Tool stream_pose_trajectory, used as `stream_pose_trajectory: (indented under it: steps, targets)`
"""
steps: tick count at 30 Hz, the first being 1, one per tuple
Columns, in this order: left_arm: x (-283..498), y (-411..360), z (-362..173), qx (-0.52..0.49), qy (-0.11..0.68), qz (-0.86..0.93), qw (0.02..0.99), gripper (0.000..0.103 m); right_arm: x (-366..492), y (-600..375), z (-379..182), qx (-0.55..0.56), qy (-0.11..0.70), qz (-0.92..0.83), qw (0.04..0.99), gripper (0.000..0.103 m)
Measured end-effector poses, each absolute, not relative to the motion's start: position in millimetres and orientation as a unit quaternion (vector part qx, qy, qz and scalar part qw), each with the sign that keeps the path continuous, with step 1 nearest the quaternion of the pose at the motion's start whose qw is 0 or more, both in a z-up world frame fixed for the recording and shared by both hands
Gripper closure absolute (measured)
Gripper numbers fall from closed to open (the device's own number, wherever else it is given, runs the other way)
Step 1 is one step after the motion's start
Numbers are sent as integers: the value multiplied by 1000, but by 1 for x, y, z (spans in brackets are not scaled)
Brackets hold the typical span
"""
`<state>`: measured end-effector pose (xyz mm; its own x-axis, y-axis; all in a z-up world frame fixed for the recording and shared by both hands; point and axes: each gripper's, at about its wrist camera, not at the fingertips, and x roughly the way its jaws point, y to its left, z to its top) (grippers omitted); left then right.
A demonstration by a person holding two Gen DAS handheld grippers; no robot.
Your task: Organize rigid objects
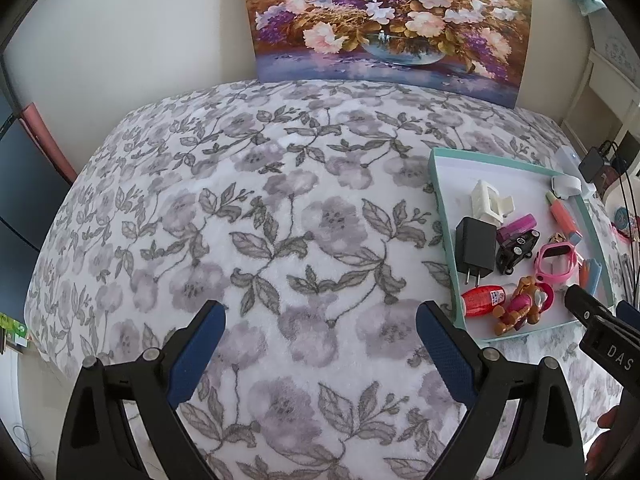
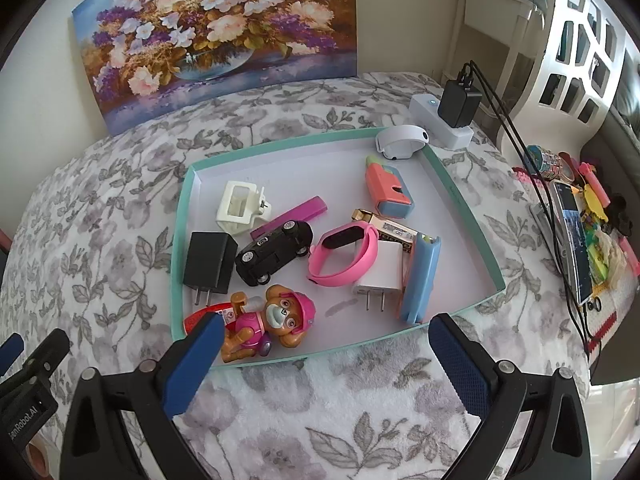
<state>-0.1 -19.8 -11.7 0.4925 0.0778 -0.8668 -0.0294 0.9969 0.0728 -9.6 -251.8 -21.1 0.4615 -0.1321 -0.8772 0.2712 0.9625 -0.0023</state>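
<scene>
Both tools released: left tool (image 1: 320,340) over bare bedspread (image 1: 260,220), right tool (image 2: 326,344) at near rim of tray (image 2: 182,216) holding toys.

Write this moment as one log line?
left gripper: open, empty, over blanket | right gripper: open, empty | tray: filled with toys, chargers

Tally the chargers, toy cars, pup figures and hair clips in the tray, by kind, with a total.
Chargers: 2 (black charger, white charger)
Toy car: 1
Pup figure: 1
Hair clip: 1
Total: 5
</scene>
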Motion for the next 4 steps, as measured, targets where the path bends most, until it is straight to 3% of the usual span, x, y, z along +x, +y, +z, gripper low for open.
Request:
stream_pose_trajectory:
  steps: [4]
  targets:
    - [-1,-19,-9,19,496,29,868,7,-10,-251,-22,67,507,-117,852,0]
